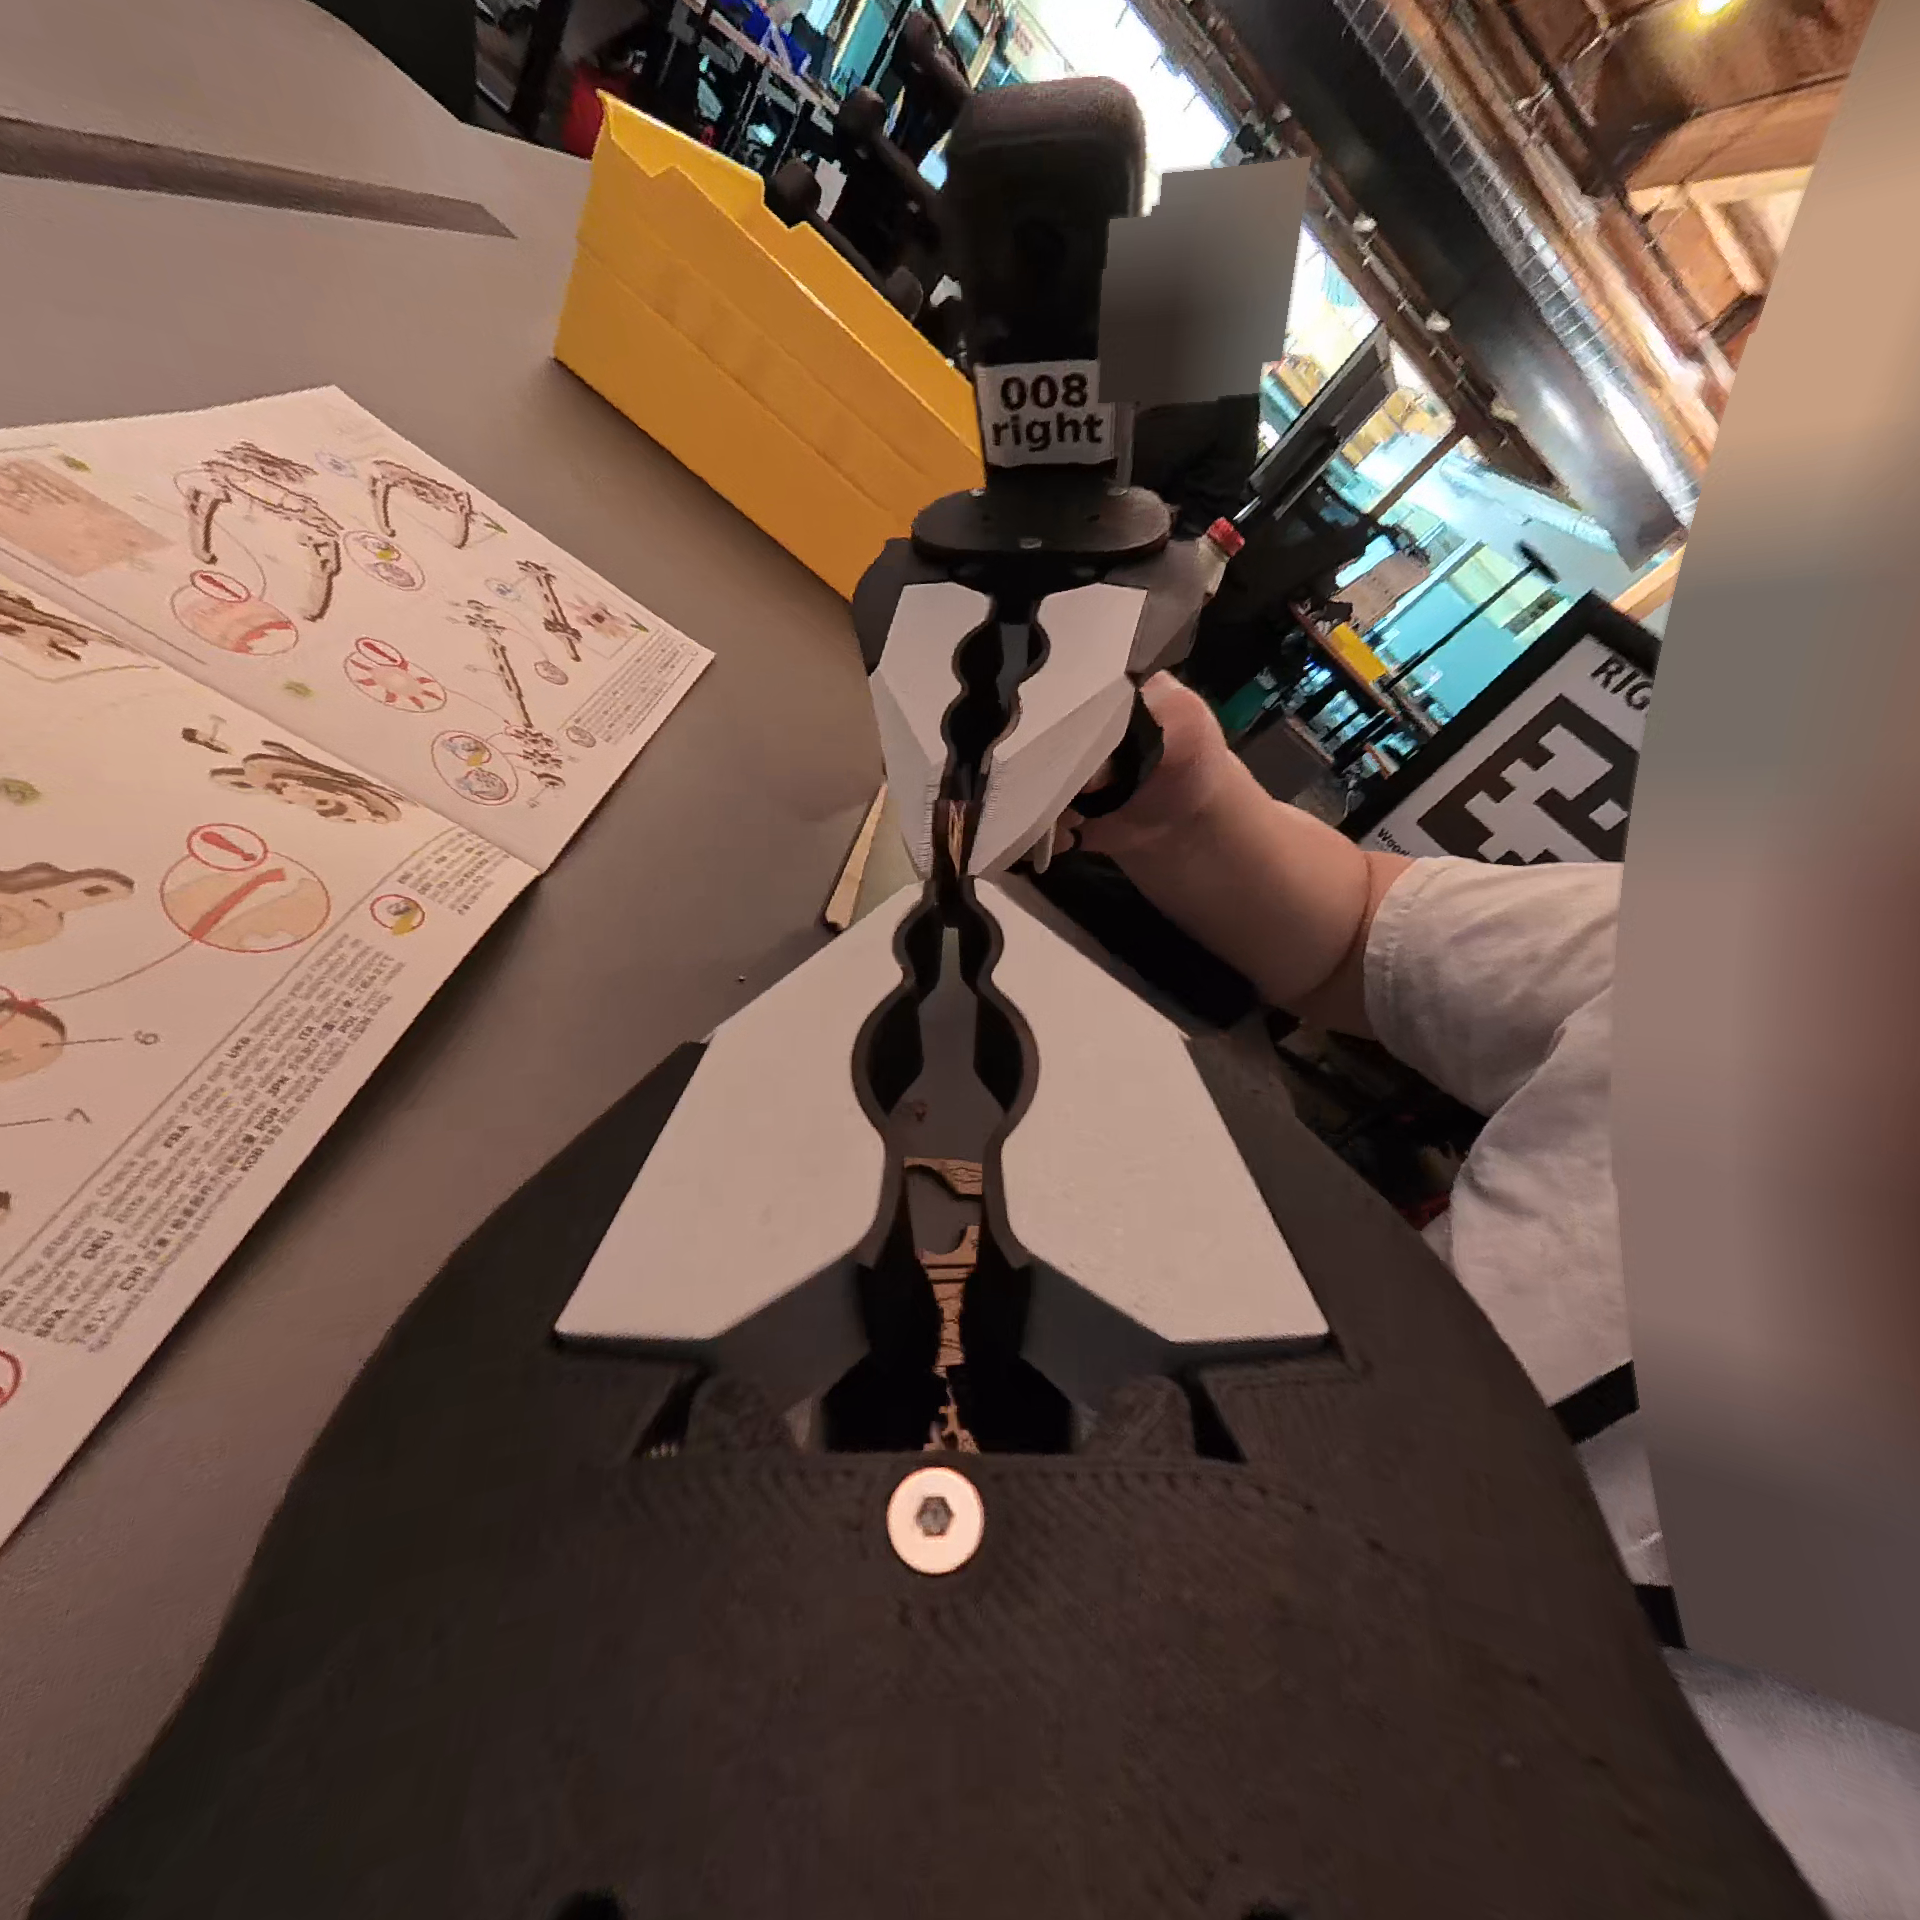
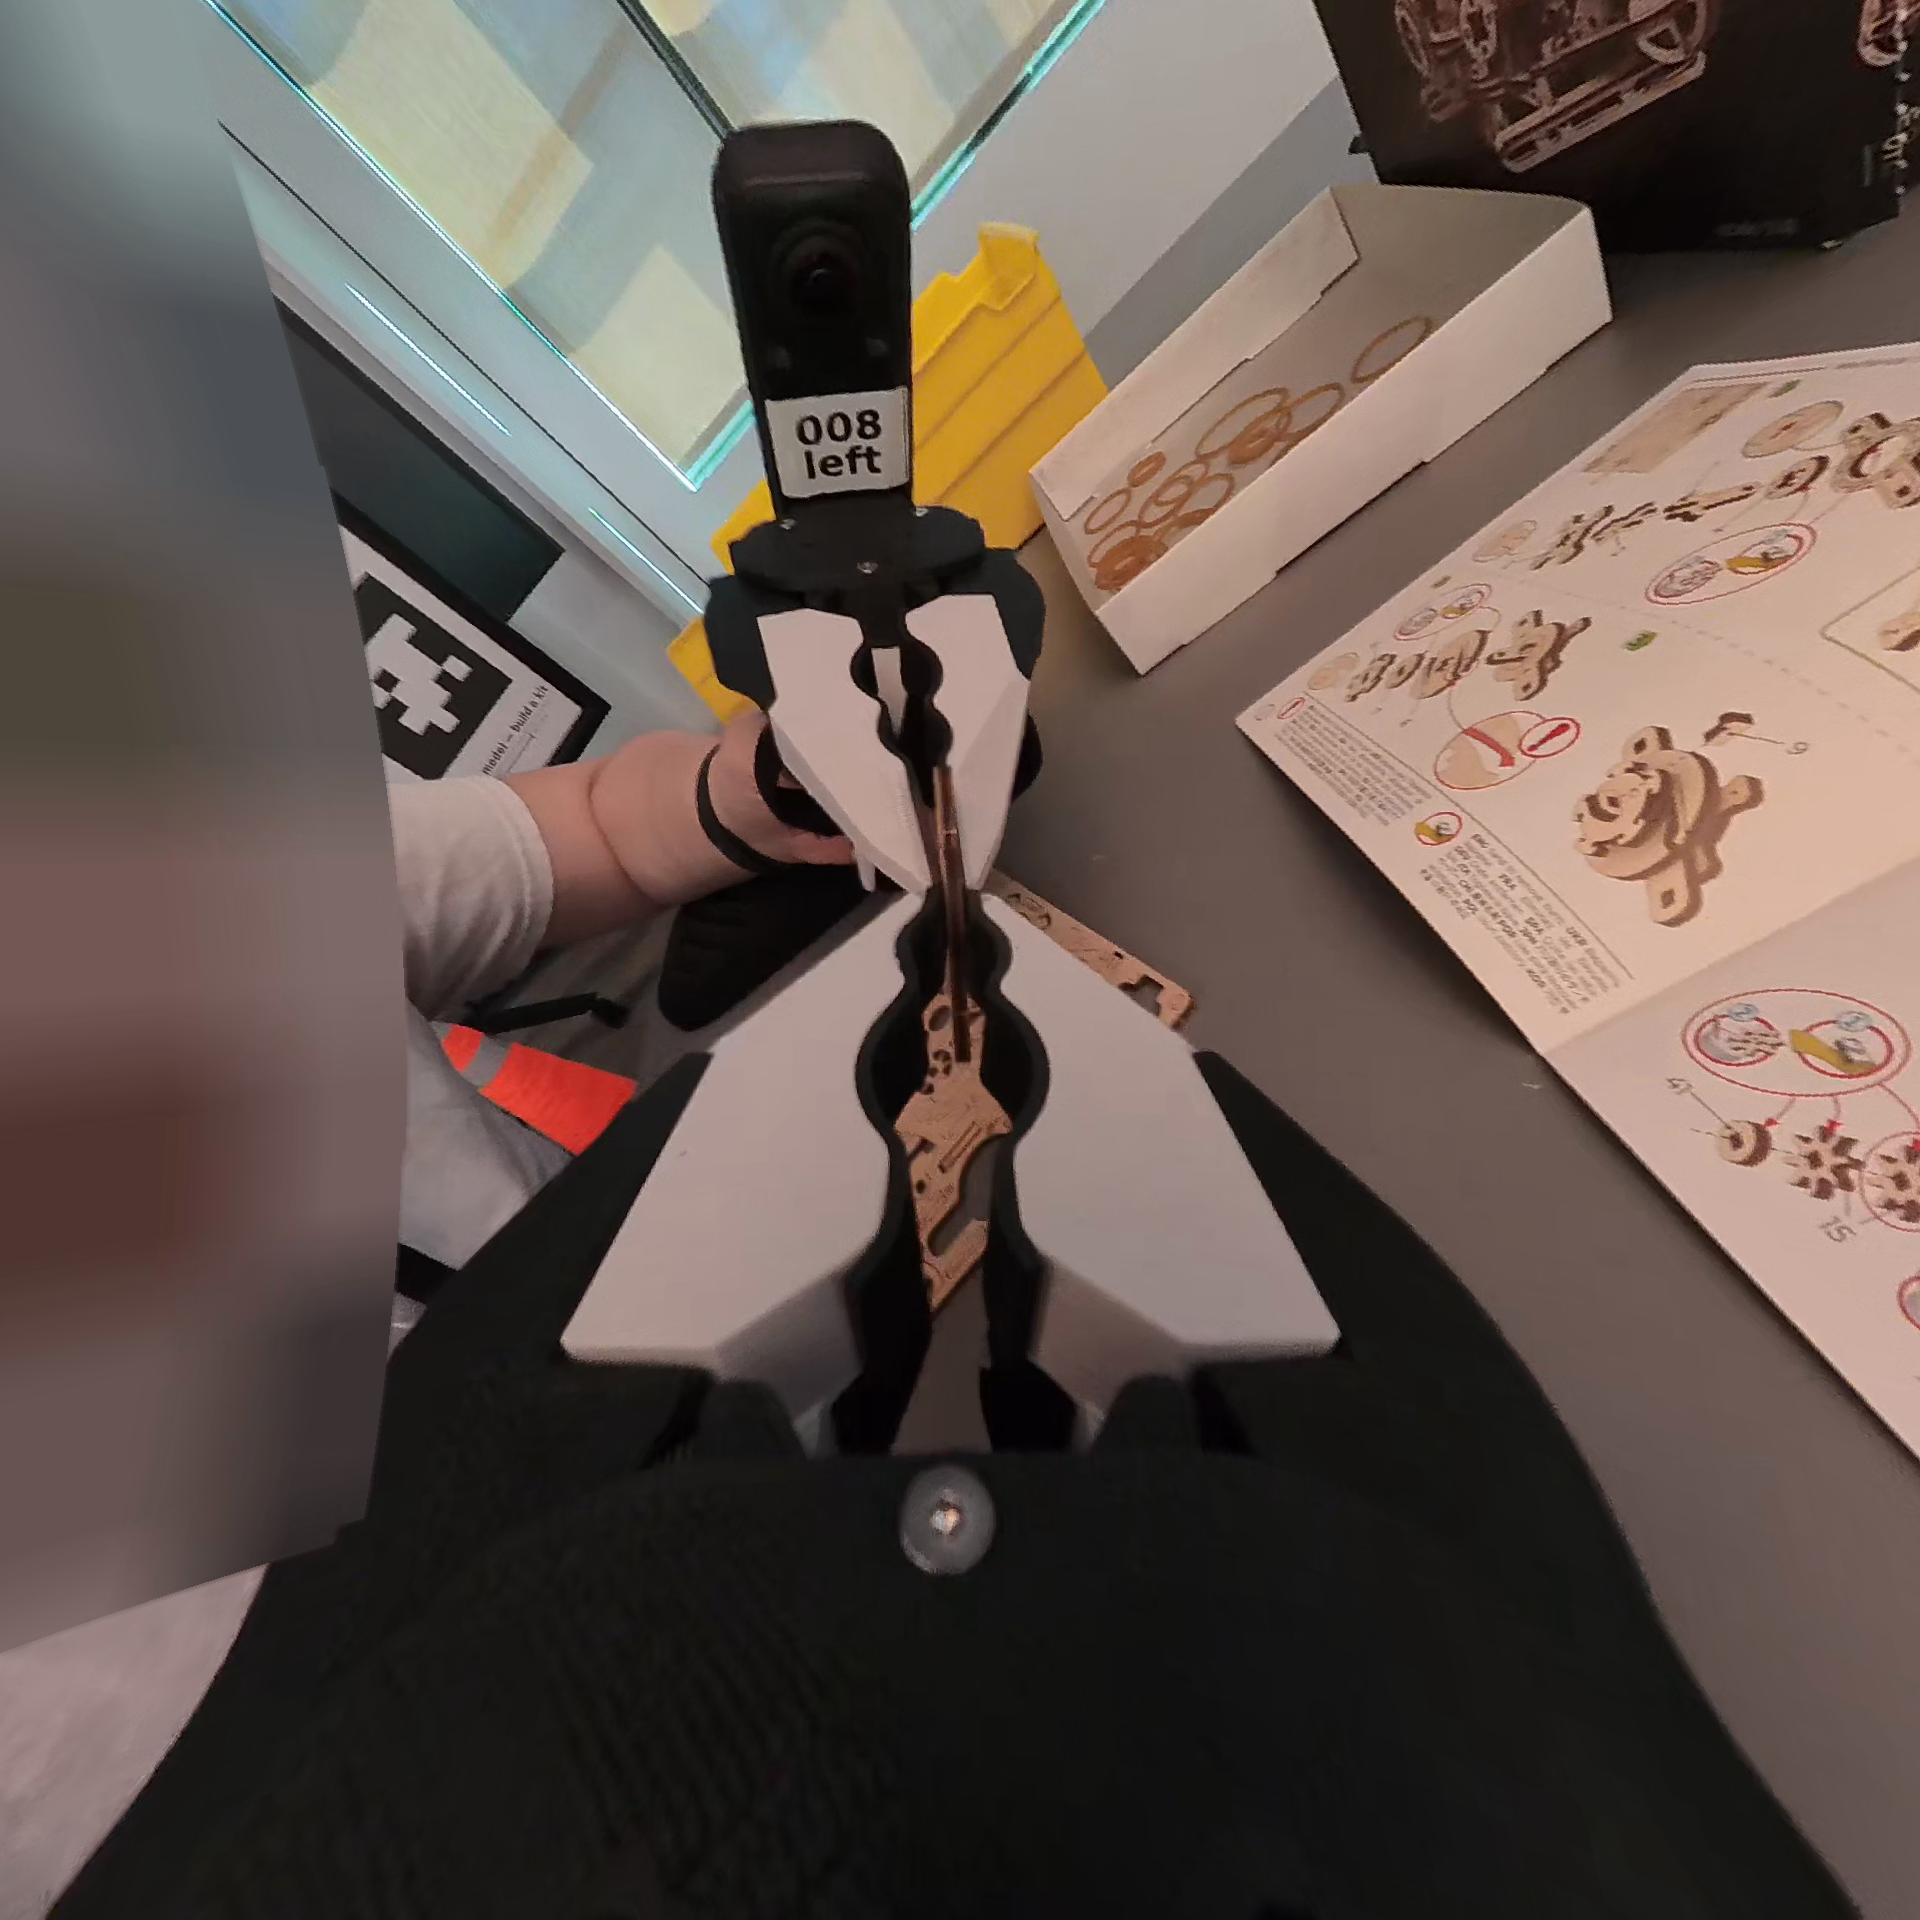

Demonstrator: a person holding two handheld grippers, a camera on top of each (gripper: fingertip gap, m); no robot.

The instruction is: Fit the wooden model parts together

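Grey table under instruction sheet

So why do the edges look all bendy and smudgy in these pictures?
Left wrist view: the wide lens curves the table edge and instruction sheet; the grey smudge on the right was added afterwards. Right wrist view: the same bending, a smudge on the left, and the black body under the right tongs looks soft.

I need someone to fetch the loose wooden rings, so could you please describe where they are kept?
On the grey table, look beyond the open instruction sheet towards the yellow bin. Between them lies a shallow white cardboard tray holding thin wooden rings. Unlike the dark box behind it, it is open-topped and pale.
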